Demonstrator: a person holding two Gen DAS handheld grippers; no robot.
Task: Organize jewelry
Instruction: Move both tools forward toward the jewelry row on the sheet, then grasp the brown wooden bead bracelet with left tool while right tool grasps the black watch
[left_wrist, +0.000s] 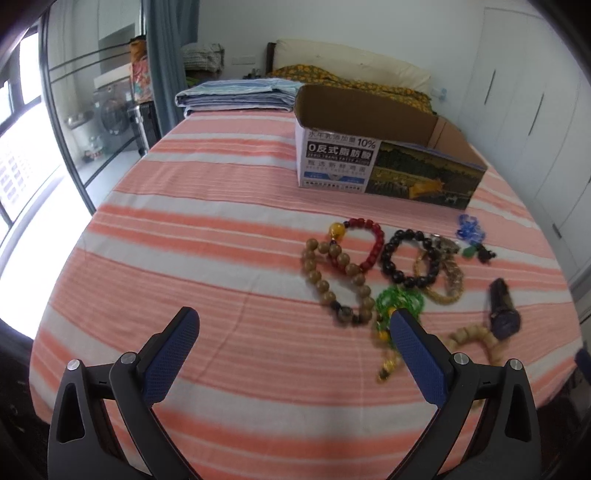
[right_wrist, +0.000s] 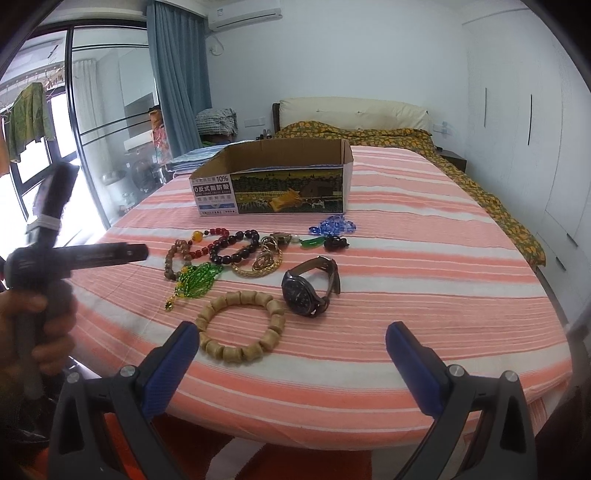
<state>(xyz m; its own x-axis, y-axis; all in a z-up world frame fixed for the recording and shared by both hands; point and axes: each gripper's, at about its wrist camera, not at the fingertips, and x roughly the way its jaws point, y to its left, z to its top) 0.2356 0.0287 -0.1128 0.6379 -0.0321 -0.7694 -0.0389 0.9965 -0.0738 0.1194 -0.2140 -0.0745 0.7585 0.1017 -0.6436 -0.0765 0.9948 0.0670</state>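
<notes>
**Currently: both tongs empty, jewelry loose on the bed, box waiting**

Both pairs of tongs are spread wide and nothing is held. The left tongs (left_wrist: 293, 328) hover over bare striped bedsheet (left_wrist: 184, 240), with the pile off to their right; the right tongs (right_wrist: 291, 341) are poised just short of the pale wooden bead bracelet (right_wrist: 242, 323), which lies nearest the bed's front edge.

The rest of the jewelry is clustered between that bracelet and the open cardboard box (right_wrist: 273, 184): a wristwatch (right_wrist: 310, 286), a green bead piece (right_wrist: 197, 278), a dark bead bracelet (right_wrist: 234, 247), a gold chain (right_wrist: 266, 264) and a blue bead piece (right_wrist: 332, 225). Several of these overlap or touch, so tangling is likely if one is pulled quickly.

Handling, as judged:
- Bead bracelets — light, on cord, limp. Best pinched across a single bead or through the ring; smooth beads may slip.
- Watch — heaviest item, rigid case. A grip on the strap beside the case is suggested.
- Chain — thin, floppy; hard to catch off soft fabric.

The mattress is expected to give under pressure. Open room is ample to the right of the pile and in front of the box; the box walls must be cleared from above.
</notes>
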